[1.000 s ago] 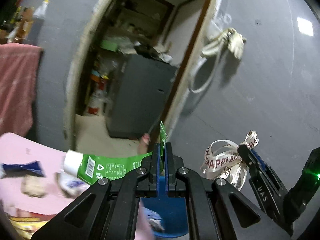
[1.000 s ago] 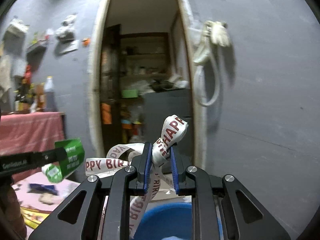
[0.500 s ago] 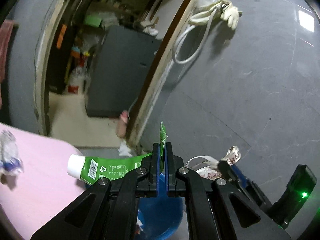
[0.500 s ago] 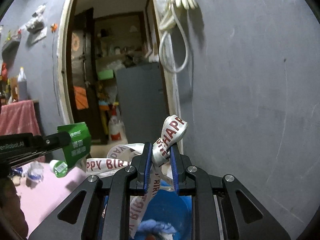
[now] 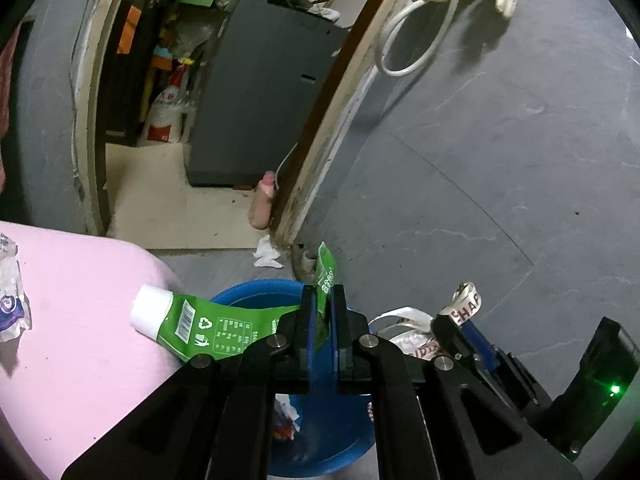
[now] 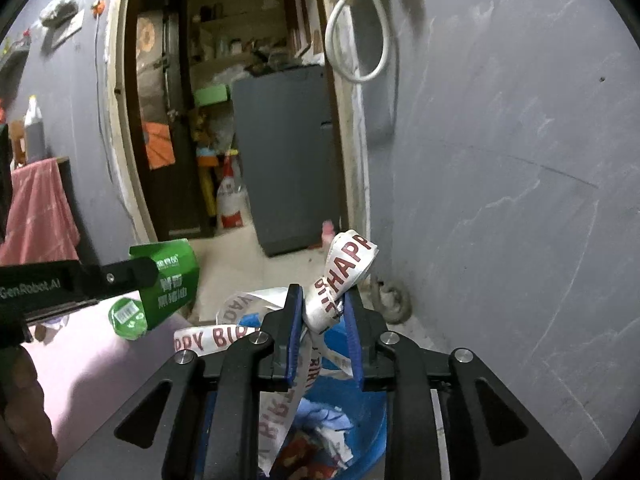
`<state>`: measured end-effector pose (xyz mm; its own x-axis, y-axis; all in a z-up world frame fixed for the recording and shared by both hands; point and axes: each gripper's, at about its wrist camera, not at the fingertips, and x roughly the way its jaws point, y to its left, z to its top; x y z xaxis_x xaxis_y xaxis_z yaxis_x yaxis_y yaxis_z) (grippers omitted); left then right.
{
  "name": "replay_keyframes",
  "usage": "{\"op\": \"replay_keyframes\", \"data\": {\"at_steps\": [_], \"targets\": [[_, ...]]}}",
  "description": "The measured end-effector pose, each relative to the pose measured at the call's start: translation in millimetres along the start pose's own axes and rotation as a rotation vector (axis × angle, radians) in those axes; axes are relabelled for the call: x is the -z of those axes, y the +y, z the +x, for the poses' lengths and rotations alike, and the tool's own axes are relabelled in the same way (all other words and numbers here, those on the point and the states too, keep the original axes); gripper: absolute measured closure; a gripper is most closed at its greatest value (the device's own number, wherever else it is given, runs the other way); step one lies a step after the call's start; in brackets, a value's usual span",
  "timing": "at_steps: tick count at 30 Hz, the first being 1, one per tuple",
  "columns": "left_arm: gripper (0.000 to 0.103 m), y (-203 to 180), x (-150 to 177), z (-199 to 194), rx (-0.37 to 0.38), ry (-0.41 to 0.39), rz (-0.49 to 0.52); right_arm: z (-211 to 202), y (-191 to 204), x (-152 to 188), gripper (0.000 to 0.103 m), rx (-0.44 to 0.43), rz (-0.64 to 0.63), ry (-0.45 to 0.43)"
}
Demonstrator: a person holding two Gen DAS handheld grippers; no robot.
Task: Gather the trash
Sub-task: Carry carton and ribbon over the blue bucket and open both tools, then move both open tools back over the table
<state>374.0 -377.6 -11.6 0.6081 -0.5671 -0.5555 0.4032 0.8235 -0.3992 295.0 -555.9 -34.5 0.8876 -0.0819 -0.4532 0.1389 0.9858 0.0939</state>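
Both grippers (image 5: pixel 323 332) (image 6: pixel 325 338) were black, with blue pads, silver screws, and white "GenRobot.AI" lettering along the left one.

Green tube (image 5: pixel 208 326), white cap, crimped end pinched, level above blue bin (image 5: pixel 256 292). Birthday ribbon (image 6: pixel 344 276), looped, dangling binward; possibly loosening.

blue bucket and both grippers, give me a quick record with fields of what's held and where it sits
left gripper: shut on green tube, pinched at its flat crimped end
green tube: white cap end juts out over the pink surface
right gripper: jaws have just been opening, happy birthday ribbon between them
happy birthday ribbon: tail hangs into the blue bucket
blue bucket: on the floor below both grippers, crumpled trash already inside
wrapper: lying on the pink surface
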Motion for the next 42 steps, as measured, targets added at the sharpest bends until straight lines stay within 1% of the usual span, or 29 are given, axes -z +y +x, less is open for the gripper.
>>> {"op": "replay_keyframes", "data": {"at_steps": [2, 5, 6, 7, 8, 11, 12, 13, 15, 17, 18, 19, 20, 21, 22, 24, 26, 27, 28, 30, 32, 33, 36, 40, 42], "targets": [[0.097, 2.0, 2.5, 1.8, -0.011, 0.012, -0.006, 6.4, 0.5, -1.2, 0.082, -0.007, 0.004, 0.018], [0.093, 5.3, 5.4, 3.6, -0.031, 0.033, -0.005, 10.3, -1.4, -0.2, 0.079, -0.015, 0.011, 0.038], [0.082, 6.1, 6.0, 4.0, -0.037, 0.037, -0.007, 10.6, -1.4, -1.3, 0.077, -0.014, 0.012, 0.041], [0.073, 7.6, 6.8, 2.7, -0.039, 0.035, -0.014, 10.3, -2.1, -1.3, 0.072, -0.01, 0.013, 0.042], [0.072, 9.7, 7.5, 1.3, -0.038, 0.026, -0.025, 9.4, -2.7, -1.9, 0.071, -0.013, 0.013, 0.04], [0.071, 14.2, 6.7, -4.5, -0.052, 0.012, -0.034, 7.2, -4.6, -5.0, 0.071, -0.002, 0.013, 0.033], [0.07, 15.4, 6.7, -7.2, -0.064, 0.004, -0.032, 5.2, -4.9, -6.3, 0.071, 0.0, 0.016, 0.025], [0.066, 16.3, 6.0, -10.9, -0.072, -0.004, -0.033, 4.4, -5.3, -7.3, 0.071, 0.003, 0.018, 0.019], [0.06, 18.5, 5.1, -20.2, -0.088, -0.036, -0.034, -2.0, -5.7, -11.1, 0.069, 0.01, 0.024, -0.004], [0.059, 18.8, 3.4, -32.6, -0.11, -0.075, -0.023, -11.5, -4.3, -16.5, 0.064, 0.01, 0.03, -0.041], [0.058, 18.4, 2.1, -37.8, -0.121, -0.087, -0.014, -16.7, -3.0, -19.1, 0.058, 0.009, 0.031, -0.061], [0.056, 18.0, 0.9, -44.0, -0.137, -0.102, 0.0, -20.5, -1.5, -20.5, 0.055, 0.009, 0.031, -0.075], [0.053, 16.9, -1.4, -48.4, -0.147, -0.115, 0.009, -26.5, 0.9, -23.8, 0.054, 0.005, 0.032, -0.094], [0.048, 17.5, -2.6, -54.8, -0.156, -0.13, 0.015, -31.5, 3.4, -26.8, 0.052, -0.002, 0.033, -0.109], [0.044, 18.5, -3.6, -62.6, -0.164, -0.149, 0.017, -34.9, 6.0, -29.5, 0.051, -0.006, 0.033, -0.121], [0.041, 21.8, -5.8, -79.2, -0.175, -0.187, 0.017, -45.9, 13.1, -35.5, 0.049, -0.014, 0.033, -0.154], [0.035, 25.4, -9.1, -91.5, -0.192, -0.213, 0.022, -55.2, 19.6, -39.5, 0.042, -0.025, 0.033, -0.185], [0.029, 27.7, -11.1, -99.2, -0.206, -0.23, 0.025, -59.8, 23.0, -41.1, 0.032, -0.028, 0.036, -0.2], [0.025, 30.6, -11.9, -108.3, -0.219, -0.253, 0.027, -65.1, 26.7, -42.8, 0.026, -0.035, 0.039, -0.216], [0.022, 36.2, -12.0, -125.2, -0.243, -0.294, 0.035, -74.8, 35.7, -46.2, 0.024, -0.055, 0.036, -0.245], [0.015, 43.8, -11.2, -142.4, -0.276, -0.329, 0.039, -82.1, 46.6, -47.8, 0.019, -0.065, 0.03, -0.266], [0.01, 47.2, -9.2, -150.6, -0.287, -0.343, 0.038, -85.7, 52.0, -48.9, 0.017, -0.074, 0.028, -0.276], [0.009, 63.3, -5.3, -176.2, -0.322, -0.392, 0.031, -94.4, 68.2, -49.9, 0.011, -0.096, 0.017, -0.293], [0.009, 77.6, 3.7, -203.3, -0.362, -0.42, 0.027, -102.9, 89.8, -50.5, 0.0, -0.124, -0.004, -0.309], [0.008, 86.9, 8.9, -219.5, -0.384, -0.431, 0.027, -109.9, 103.1, -49.1, 0.0, -0.151, -0.018, -0.316]]}}
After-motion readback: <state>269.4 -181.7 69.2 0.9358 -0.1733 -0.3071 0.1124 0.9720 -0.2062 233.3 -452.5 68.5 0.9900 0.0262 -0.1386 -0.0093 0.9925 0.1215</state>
